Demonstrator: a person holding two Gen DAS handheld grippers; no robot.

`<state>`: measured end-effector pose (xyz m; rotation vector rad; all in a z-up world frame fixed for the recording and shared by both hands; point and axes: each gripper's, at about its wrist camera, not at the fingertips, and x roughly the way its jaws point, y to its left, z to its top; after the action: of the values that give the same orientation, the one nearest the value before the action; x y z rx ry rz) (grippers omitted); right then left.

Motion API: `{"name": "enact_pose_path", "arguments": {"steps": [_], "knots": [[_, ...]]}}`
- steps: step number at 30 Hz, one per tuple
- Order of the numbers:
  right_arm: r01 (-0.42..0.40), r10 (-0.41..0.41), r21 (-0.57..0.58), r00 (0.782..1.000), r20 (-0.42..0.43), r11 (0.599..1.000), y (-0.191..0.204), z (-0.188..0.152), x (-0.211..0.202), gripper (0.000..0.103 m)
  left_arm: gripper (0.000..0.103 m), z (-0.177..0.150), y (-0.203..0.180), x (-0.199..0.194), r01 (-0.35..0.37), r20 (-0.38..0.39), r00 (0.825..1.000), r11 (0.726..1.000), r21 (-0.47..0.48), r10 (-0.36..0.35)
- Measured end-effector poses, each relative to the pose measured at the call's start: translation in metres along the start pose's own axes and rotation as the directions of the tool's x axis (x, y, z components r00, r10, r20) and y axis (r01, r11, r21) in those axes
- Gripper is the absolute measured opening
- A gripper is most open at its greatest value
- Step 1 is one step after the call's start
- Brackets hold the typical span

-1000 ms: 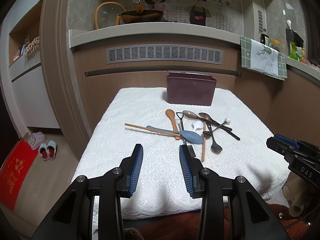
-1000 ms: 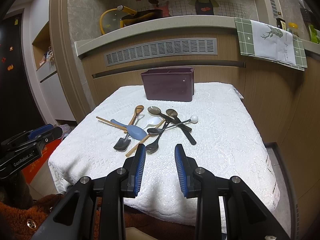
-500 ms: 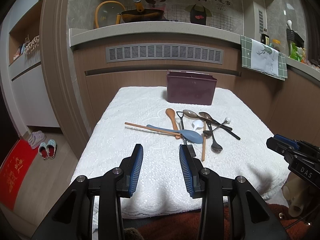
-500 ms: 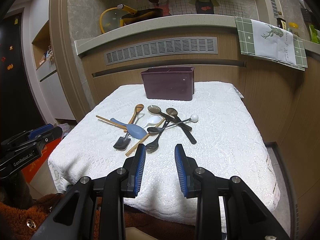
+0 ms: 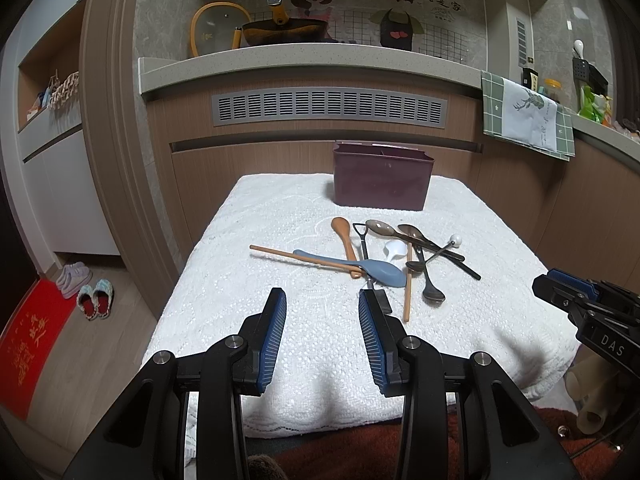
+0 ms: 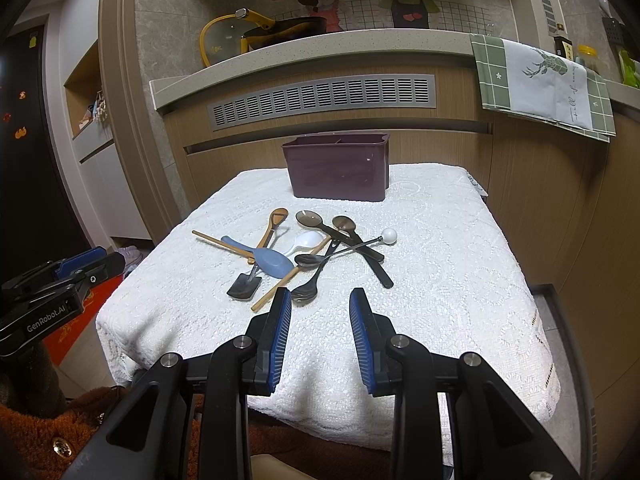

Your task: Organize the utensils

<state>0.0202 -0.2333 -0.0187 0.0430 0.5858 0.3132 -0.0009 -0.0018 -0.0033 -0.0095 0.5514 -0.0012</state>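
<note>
A heap of utensils lies mid-table on the white cloth (image 5: pixel 280 216): a blue spoon (image 5: pixel 380 271) (image 6: pixel 274 262), a brown wooden spoon (image 5: pixel 344 234) (image 6: pixel 274 222), a white spoon (image 5: pixel 394 249) (image 6: pixel 306 239), dark spoons (image 5: pixel 430 286) (image 6: pixel 308 288), a black spatula (image 6: pixel 244 286) and chopsticks (image 5: pixel 296 256) (image 6: pixel 276 288). Behind them stands a maroon utensil holder (image 5: pixel 382 180) (image 6: pixel 338 168). My left gripper (image 5: pixel 322 300) hovers open over the near edge of the cloth, short of the heap. My right gripper (image 6: pixel 320 298) is open too, just short of the nearest dark spoon. Both hold nothing.
A wooden counter front with a grey vent (image 5: pixel 328 106) rises behind the table. A green-checked towel (image 6: pixel 540 80) hangs at the right. A yellow-rimmed lid and a pan (image 5: pixel 280 32) sit on the counter. Slippers (image 5: pixel 94 298) and a red mat (image 5: pixel 28 336) lie on the floor at the left.
</note>
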Motion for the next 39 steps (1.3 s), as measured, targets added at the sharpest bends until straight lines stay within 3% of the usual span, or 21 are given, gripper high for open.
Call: {"name": "enact_pose_path", "arguments": {"steps": [9, 21, 30, 35, 39], "knots": [[0.001, -0.001, -0.007, 1.000, -0.007, 1.000, 0.001, 0.000, 0.002, 0.029, 0.039, 0.001, 0.006, 0.012, 0.035, -0.025, 0.999, 0.999, -0.019, -0.036], [0.066, -0.071, -0.094, 0.996, -0.051, 0.993, -0.012, 0.018, 0.047, 0.029, 0.039, 0.016, 0.015, 0.090, 0.114, -0.105, 0.988, 0.993, -0.042, -0.118], [-0.019, 0.002, -0.123, 0.991, -0.133, 0.992, -0.029, 0.034, 0.092, 0.029, 0.039, 0.021, 0.005, 0.140, 0.152, -0.201, 0.968, 0.988, -0.004, -0.149], [0.002, -0.022, -0.153, 0.991, -0.130, 0.988, -0.031, 0.044, 0.110, 0.029, 0.039, 0.039, -0.003, 0.160, 0.210, -0.194, 0.958, 0.977, -0.037, -0.213], [0.020, -0.036, -0.125, 0.991, -0.126, 0.992, -0.035, 0.048, 0.117, 0.029, 0.039, 0.061, -0.010, 0.186, 0.220, -0.166, 0.960, 0.974, -0.046, -0.225]]}}
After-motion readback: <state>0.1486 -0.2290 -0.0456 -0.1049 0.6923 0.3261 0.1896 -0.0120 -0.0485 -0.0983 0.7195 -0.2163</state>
